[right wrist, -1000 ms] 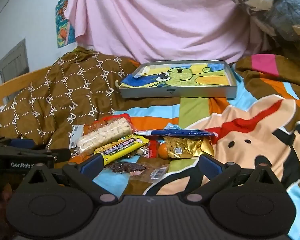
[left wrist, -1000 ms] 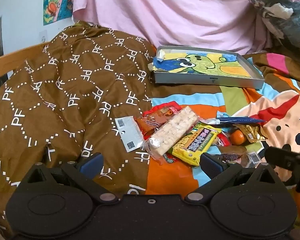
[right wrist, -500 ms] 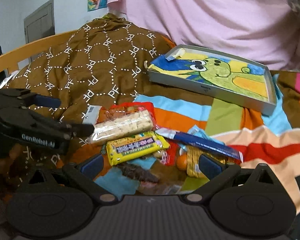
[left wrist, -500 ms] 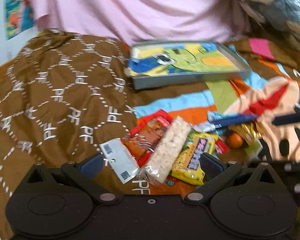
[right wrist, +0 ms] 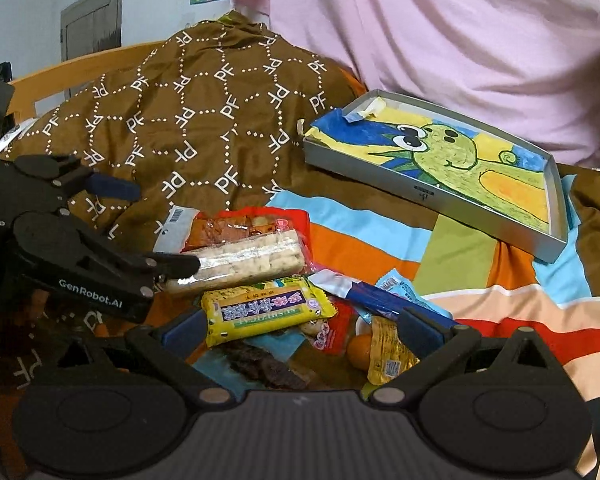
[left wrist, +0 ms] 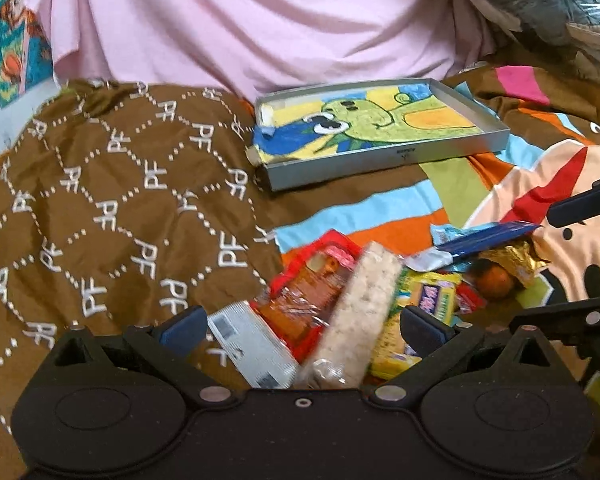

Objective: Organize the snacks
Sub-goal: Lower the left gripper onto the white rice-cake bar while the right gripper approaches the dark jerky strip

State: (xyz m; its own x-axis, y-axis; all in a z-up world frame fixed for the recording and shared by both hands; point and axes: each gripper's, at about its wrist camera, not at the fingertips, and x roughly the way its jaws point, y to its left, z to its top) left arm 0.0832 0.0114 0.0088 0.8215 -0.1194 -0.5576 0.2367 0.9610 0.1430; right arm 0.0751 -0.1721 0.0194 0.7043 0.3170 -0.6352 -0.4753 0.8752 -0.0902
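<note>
Snacks lie piled on the bed's striped cover, near the brown quilt [right wrist: 204, 120] — the pale rice-cracker bar [right wrist: 244, 262] sits on top, yellow packet [right wrist: 268, 306] just beside it. Left gripper [left wrist: 300, 326] spread wide around the bar's near end; right gripper [right wrist: 300, 326] likewise released over the pile. Grey tray [right wrist: 432, 196] lies farther back, right

The snack pile [right wrist: 268, 280] lies near on the bedspread [right wrist: 372, 248]. The rice cracker bar [right wrist: 240, 262] rests on the red packet [right wrist: 244, 226], the peanut candy bar [right wrist: 268, 306] nearer. The tray [right wrist: 440, 196] sits far right; the quilt [right wrist: 188, 120] heaps left.
</note>
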